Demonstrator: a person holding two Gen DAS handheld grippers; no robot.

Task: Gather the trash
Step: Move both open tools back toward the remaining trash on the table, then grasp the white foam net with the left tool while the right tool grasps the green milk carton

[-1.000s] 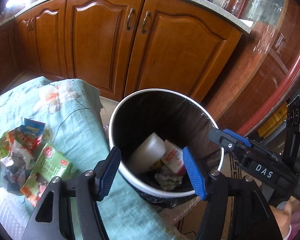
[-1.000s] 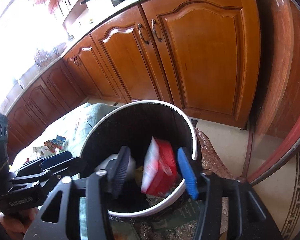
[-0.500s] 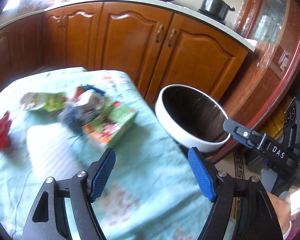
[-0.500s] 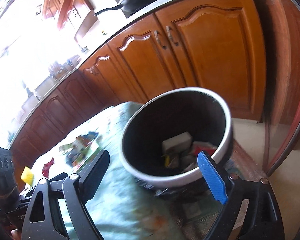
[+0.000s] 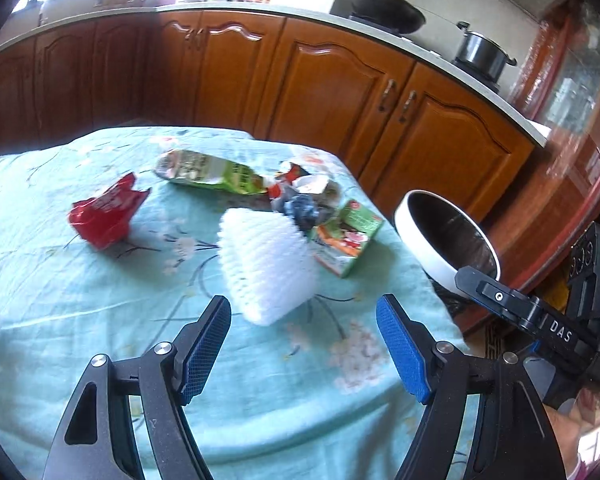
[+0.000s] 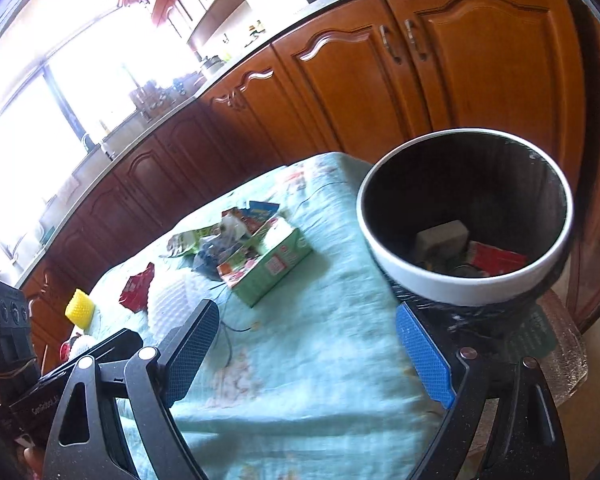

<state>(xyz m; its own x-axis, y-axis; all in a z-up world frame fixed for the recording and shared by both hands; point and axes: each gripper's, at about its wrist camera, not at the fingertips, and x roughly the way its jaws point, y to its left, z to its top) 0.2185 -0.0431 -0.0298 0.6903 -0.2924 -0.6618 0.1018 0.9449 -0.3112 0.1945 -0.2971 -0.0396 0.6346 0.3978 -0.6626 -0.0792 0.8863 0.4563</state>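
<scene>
My left gripper (image 5: 304, 320) is open and empty, just short of a white foam net sleeve (image 5: 266, 268) on the table. Beyond lie a red wrapper (image 5: 104, 216), a green snack bag (image 5: 208, 172), a green carton (image 5: 346, 238) and crumpled wrappers (image 5: 304, 196). My right gripper (image 6: 306, 328) is open and empty over the table's edge, beside the white-rimmed trash bin (image 6: 432, 280). The bin holds a white block (image 6: 442, 236) and a red box (image 6: 496, 258). The green carton (image 6: 266, 266) also shows in the right wrist view.
The table has a light green flowered cloth (image 5: 100, 300). A yellow foam net (image 6: 80, 312) sits at its far left. Brown kitchen cabinets (image 5: 320, 92) run behind. The right gripper's body (image 5: 540, 320) shows right of the bin (image 5: 446, 240) in the left view.
Both grippers have pulled back from over the bin and swung left toward the table. The red box dropped from the right gripper into the bin.
</scene>
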